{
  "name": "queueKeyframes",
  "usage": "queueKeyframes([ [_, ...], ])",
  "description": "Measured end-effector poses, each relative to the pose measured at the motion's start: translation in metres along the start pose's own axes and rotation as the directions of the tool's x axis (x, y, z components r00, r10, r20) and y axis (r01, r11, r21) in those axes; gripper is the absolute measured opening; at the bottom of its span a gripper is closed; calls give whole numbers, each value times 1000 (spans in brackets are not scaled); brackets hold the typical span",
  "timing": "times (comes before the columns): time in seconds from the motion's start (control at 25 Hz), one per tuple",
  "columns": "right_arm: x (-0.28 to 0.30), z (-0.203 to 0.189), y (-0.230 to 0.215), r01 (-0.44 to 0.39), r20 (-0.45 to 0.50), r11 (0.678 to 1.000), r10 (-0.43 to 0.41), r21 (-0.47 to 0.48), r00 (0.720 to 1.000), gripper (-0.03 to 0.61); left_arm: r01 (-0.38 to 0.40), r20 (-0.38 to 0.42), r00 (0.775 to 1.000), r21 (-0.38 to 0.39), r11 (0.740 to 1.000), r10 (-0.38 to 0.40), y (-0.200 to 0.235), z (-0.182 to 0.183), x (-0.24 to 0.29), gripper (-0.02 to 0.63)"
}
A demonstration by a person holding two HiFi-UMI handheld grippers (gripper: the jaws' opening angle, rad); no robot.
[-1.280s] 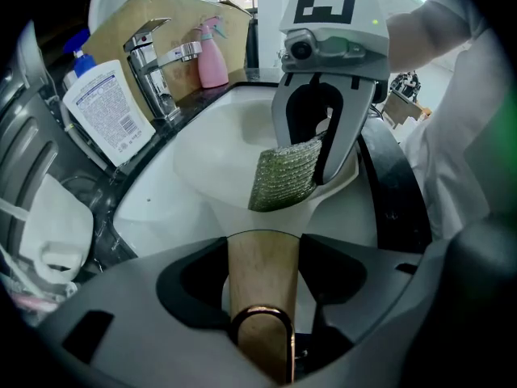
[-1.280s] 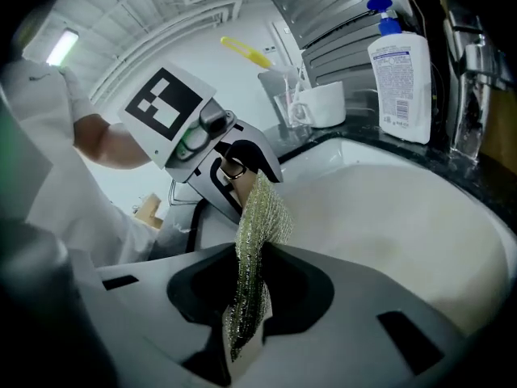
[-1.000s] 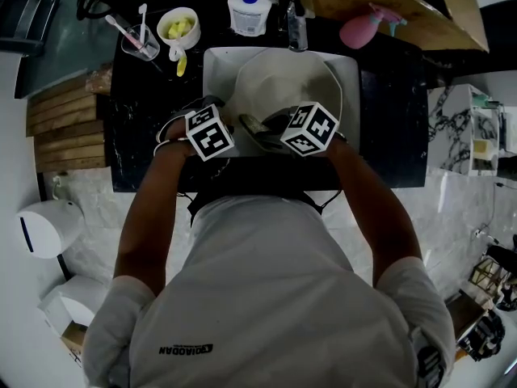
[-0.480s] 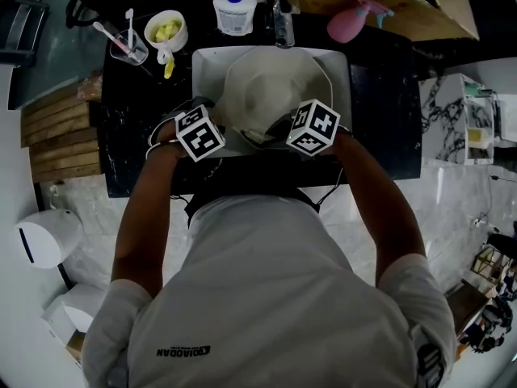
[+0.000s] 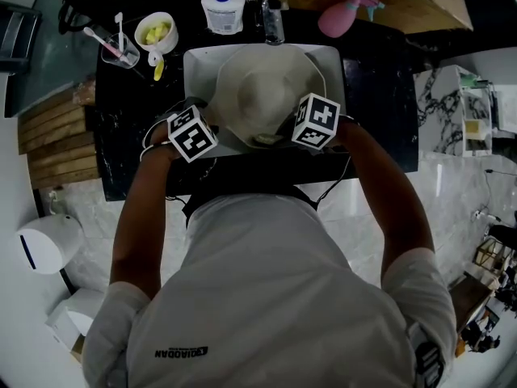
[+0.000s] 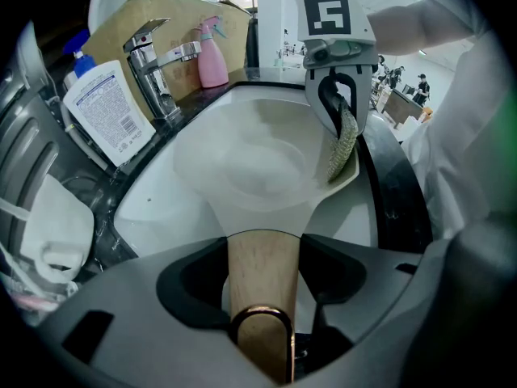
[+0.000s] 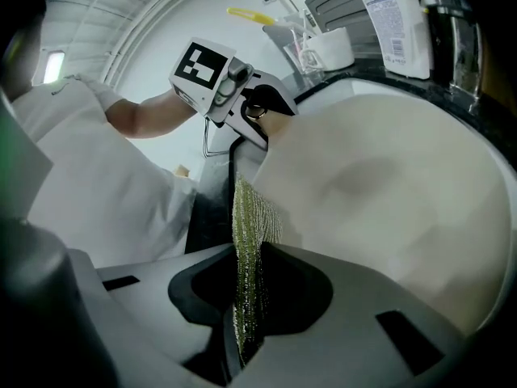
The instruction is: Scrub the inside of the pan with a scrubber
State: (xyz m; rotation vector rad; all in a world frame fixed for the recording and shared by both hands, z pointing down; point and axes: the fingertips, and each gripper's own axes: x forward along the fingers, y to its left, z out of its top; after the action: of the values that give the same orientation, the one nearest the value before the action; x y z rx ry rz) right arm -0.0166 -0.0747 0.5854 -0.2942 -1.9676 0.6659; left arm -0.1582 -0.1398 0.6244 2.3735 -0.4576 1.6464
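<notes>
Over the sink (image 5: 333,61), left gripper (image 6: 262,318) clamps the pan (image 6: 258,168) by its wooden handle (image 6: 262,261) (judged stiff, the sound hold), right gripper (image 7: 242,297) pinching a limp-looking scrubber (image 7: 252,221).

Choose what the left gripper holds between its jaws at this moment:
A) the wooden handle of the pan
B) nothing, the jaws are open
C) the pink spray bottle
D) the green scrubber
A: in the left gripper view, the left gripper has its jaws closed on the wooden handle of the pan, while the scrubber sits clamped in the right gripper.
</notes>
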Motion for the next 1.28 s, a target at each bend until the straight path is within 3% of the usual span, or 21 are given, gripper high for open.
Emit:
queueKeyframes([
  [0.36, -12, -27, -18, 41, -99, 999, -41, -4, 994, 87, -3, -1, 1000, -3, 1000, 3, -1, 1, 0, 276],
  [0.6, -27, -45, -42, 129, -164, 992, -126, 6, 978, 87, -3, 0, 1000, -7, 1000, 3, -1, 0, -1, 276],
  [0.76, -32, -40, -44, 133, -138, 991, -131, 0, 982, 87, -3, -3, 1000, -8, 1000, 3, -2, 0, 0, 276],
  [0.92, -38, -21, -45, 204, -85, 973, -213, -107, 973, 87, -3, 1, 1000, -7, 1000, 3, -1, 0, 0, 276],
  [1.0, -44, -8, -52, 289, -61, 937, -306, -198, 950, 87, -2, 0, 1000, -9, 1000, 2, -2, 0, 0, 276],
  [1.08, -52, 4, -66, 396, -41, 870, -426, -295, 904, 87, -1, -3, 1000, -11, 1000, 1, -2, -1, -1, 276],
  [1.28, -70, 34, -116, 620, 45, 626, -686, -472, 727, 87, 2, -1, 1000, -14, 1000, -2, -2, -1, 0, 276],
])
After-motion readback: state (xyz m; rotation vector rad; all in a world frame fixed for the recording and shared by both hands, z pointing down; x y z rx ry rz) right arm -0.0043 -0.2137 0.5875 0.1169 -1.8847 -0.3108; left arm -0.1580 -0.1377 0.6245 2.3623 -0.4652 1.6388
